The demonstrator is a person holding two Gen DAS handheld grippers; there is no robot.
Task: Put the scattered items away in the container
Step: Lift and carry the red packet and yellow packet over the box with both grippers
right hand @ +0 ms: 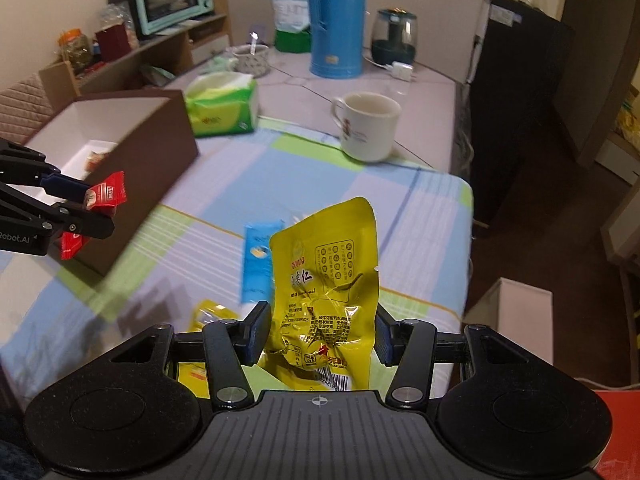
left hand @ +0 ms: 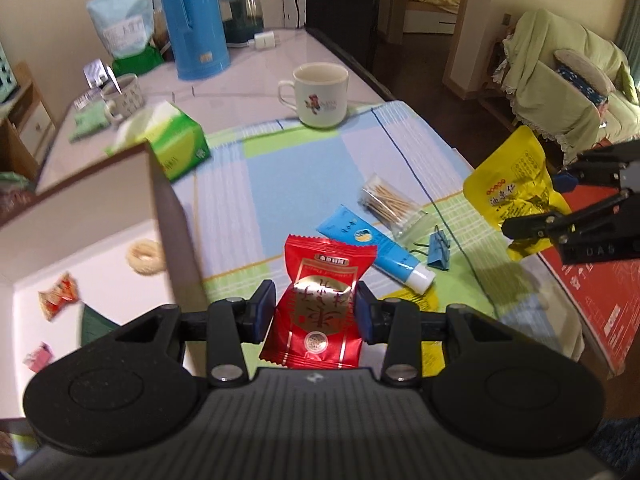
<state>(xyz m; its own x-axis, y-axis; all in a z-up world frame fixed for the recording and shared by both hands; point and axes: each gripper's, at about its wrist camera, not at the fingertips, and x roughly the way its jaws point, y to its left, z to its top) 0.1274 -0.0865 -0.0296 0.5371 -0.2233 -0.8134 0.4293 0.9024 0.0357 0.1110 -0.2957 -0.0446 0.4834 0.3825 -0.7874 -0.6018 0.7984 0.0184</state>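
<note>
My left gripper [left hand: 315,312] is shut on a red foil packet [left hand: 320,304], held just right of the brown box [left hand: 168,216]; the same left gripper [right hand: 94,210] and red packet [right hand: 105,194] show in the right wrist view. Inside the white-lined box lie a ring-shaped snack [left hand: 145,257] and small wrapped sweets [left hand: 58,296]. My right gripper [right hand: 322,334] is shut on a yellow snack pouch [right hand: 328,292], lifted above the cloth; that pouch [left hand: 516,196] and right gripper [left hand: 560,204] appear at the right. On the cloth lie a blue tube [left hand: 376,244], a toothpick holder [left hand: 390,204], a blue binder clip [left hand: 439,250] and a yellow packet [right hand: 208,316].
A white mug [left hand: 320,94] stands past the checked cloth [left hand: 280,184]. Behind the box sit a green tissue pack [left hand: 172,140], a blue thermos [left hand: 192,20] and a small cup with a spoon [left hand: 124,96]. A red box [left hand: 600,292] lies at the right; the table edge [right hand: 466,240] drops to the floor.
</note>
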